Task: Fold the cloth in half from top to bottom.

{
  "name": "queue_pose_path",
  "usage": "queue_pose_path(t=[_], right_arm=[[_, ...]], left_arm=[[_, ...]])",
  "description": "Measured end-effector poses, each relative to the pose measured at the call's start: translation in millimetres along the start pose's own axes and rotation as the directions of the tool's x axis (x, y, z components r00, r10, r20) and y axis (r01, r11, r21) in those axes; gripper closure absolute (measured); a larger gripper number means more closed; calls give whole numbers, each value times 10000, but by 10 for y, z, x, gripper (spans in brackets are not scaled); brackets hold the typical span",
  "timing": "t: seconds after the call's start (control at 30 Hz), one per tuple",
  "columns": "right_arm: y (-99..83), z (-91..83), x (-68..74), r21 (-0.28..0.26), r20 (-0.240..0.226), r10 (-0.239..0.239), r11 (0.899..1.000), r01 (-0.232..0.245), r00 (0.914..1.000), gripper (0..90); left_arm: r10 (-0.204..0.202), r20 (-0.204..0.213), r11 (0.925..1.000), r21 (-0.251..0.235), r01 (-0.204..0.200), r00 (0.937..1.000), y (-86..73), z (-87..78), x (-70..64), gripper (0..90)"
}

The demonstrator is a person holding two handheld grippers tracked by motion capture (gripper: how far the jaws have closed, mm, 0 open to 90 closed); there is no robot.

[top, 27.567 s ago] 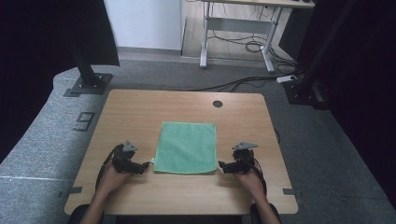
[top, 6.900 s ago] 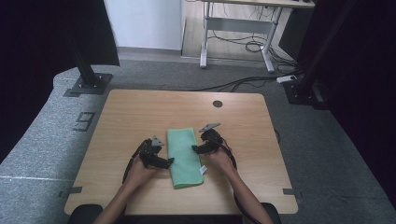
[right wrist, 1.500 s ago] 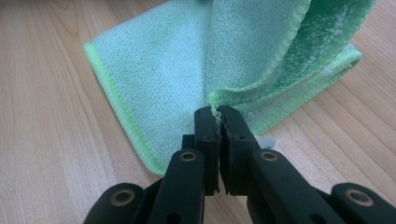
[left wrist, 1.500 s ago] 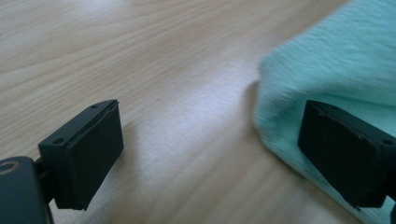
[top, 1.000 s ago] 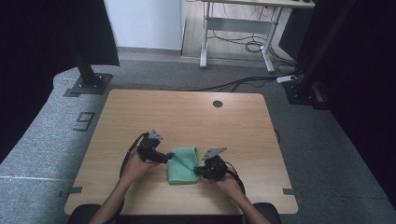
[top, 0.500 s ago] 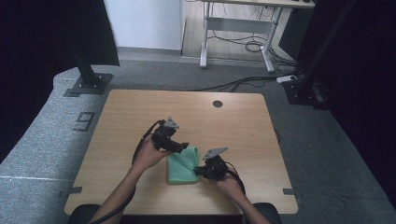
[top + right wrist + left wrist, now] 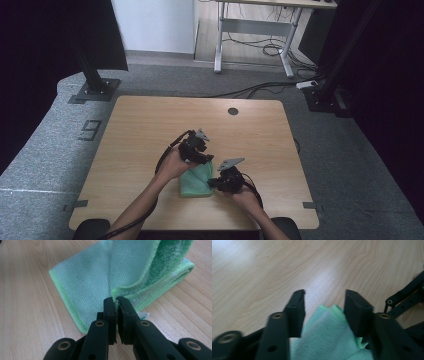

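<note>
A green cloth (image 7: 194,184) lies folded on the wooden table (image 7: 140,130), near the front edge. My left gripper (image 7: 205,159) hovers at the cloth's far edge. In the left gripper view the left gripper (image 7: 325,306) is open, with a corner of the cloth (image 7: 329,335) lying loose between the spread jaws. My right gripper (image 7: 213,183) is at the cloth's right side. In the right gripper view the right gripper (image 7: 115,301) is shut on a raised hem of the cloth (image 7: 100,270), and that lifted layer curls over the flat part.
A round cable hole (image 7: 233,111) sits near the table's far edge. Black stand bases (image 7: 95,90) and cables (image 7: 250,90) lie on the grey floor behind. The right gripper's linkage (image 7: 407,298) shows close beside the left jaws.
My left gripper has swung from the cloth's left side up and rightward over its far edge, with its jaws now apart. The cloth looks folded smaller. The right gripper has stayed put.
</note>
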State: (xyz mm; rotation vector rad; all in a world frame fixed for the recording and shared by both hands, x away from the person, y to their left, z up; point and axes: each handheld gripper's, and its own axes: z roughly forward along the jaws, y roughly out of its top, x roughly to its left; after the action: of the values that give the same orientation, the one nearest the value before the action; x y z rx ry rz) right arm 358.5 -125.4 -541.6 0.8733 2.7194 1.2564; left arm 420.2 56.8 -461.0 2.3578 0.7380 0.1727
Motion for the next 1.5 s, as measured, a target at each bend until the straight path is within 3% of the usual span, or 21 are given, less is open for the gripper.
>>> queue_pose_path(t=[0.1,0.37,0.63,0.93,1.1,1.33,1.43,1.5], right_arm=[[-3,1,-8,-31,-57,52,10000,-52,10000,844],[-7,1,-18,-63,-114,81,9999,-81,9999,842],[3,-2,-8,-38,-124,97,9999,-98,9999,829],[48,-54,51,-73,23,-128,9999,128,9999,718],[46,-192,39,-240,205,-221,9995,226,9995,609],[43,-345,-43,-579,520,-55,9983,85,9986,554],[50,-347,-67,-563,749,17,9984,25,9972,506],[61,-332,-71,-531,853,53,9986,-7,9963,465]], left_arm=[[-261,715,9997,26,260,9971,-16,-6,44,705],[-91,742,9995,319,68,9972,-41,-60,8,864],[-82,715,9995,304,60,9974,-189,-201,-17,868],[-208,773,9997,143,198,9968,-470,-362,-78,868],[-284,772,9996,51,280,9966,-654,-420,-144,865],[-371,829,9992,177,358,9959,-892,-457,-215,849],[-428,917,9990,151,415,9949,-990,-480,-221,803],[-324,808,9995,-23,327,9962,-1018,-529,-207,702]])
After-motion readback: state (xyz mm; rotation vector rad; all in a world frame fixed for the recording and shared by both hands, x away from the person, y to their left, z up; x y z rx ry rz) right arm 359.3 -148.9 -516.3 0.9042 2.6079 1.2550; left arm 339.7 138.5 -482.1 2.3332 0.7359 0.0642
